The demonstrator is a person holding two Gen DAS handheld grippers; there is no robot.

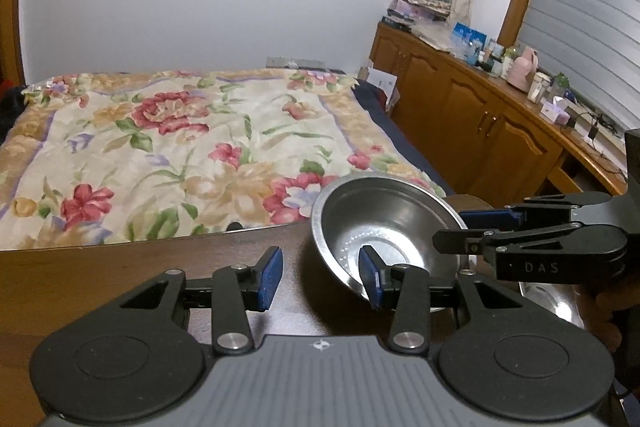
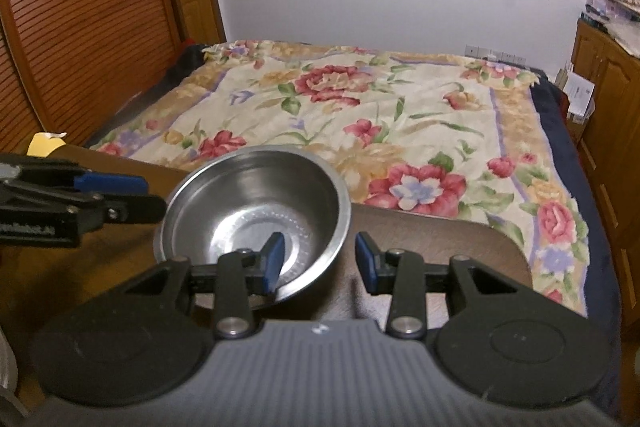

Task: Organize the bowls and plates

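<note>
Steel bowl (image 2: 256, 215) sits tilted on the table (image 2: 460, 247) between both spread, empty grippers, left (image 1: 320, 279) and right (image 2: 320, 263); straddle the rim squarely before closing, I'd judge.

Left gripper (image 1: 320, 277): jaws spread wide, blue pads (image 1: 269, 277) facing each other, levelled forward; seen from the right wrist view it enters side-on from the left (image 2: 120, 195). Right gripper (image 2: 320, 263): jaws likewise parted, blue pads (image 2: 366, 261) apart; from the left wrist view it enters side-on from the right (image 1: 472, 229), part of a hand (image 1: 608, 311) behind it.
</note>
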